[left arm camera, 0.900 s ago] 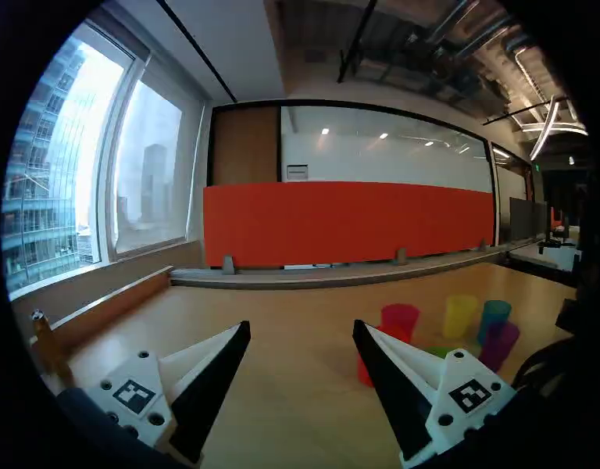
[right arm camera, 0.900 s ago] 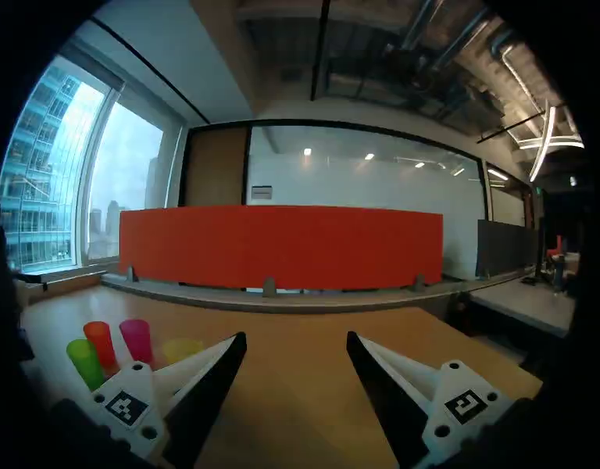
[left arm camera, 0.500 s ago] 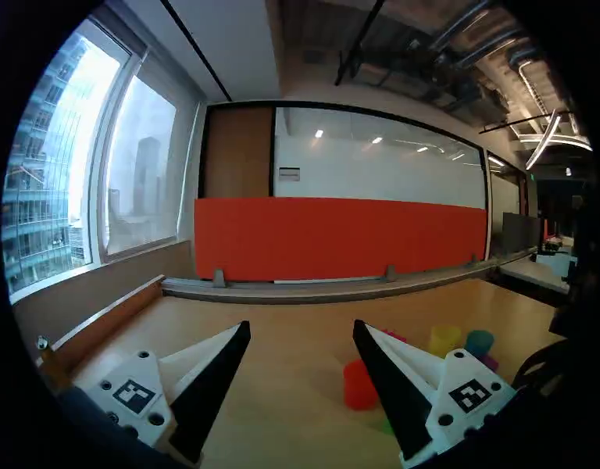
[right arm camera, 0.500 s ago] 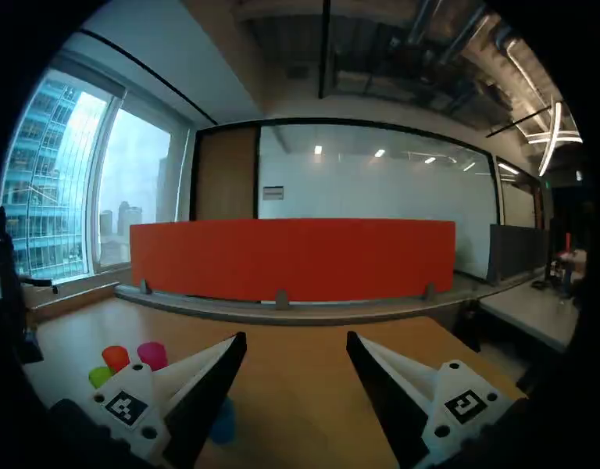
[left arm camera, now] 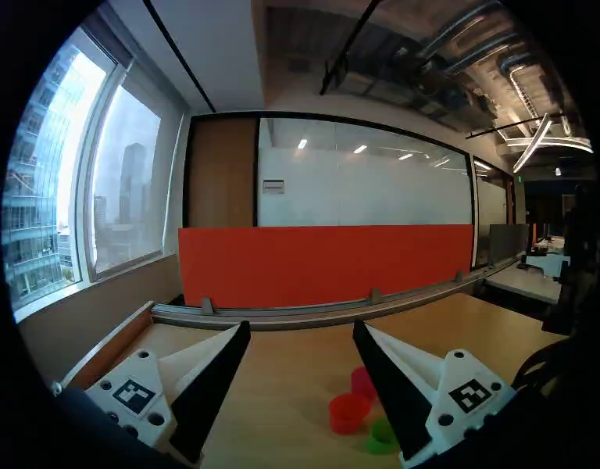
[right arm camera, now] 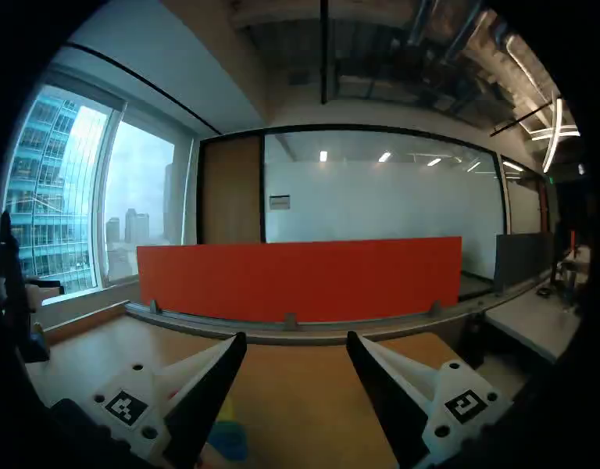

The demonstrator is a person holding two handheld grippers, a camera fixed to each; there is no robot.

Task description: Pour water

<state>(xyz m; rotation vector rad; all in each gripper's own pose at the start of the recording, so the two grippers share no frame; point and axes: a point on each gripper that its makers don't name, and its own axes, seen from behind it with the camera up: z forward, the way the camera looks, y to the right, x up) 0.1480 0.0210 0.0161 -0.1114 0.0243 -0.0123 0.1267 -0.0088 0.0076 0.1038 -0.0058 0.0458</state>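
One red cup [left arm camera: 348, 412] on table [left arm camera: 284, 406], low between spread left gripper [left arm camera: 300, 328]

My left gripper [left arm camera: 300, 327] hangs over the wooden table [left arm camera: 288, 391], fingers spread wide with nothing between them. A red cup [left arm camera: 348, 412] stands just inside my right-hand finger. A pink cup [left arm camera: 363, 383] is just behind the red cup, a green cup [left arm camera: 380, 435] just beside it, nearer me. Well beyond the red cup runs an orange divider panel [left arm camera: 323, 262].
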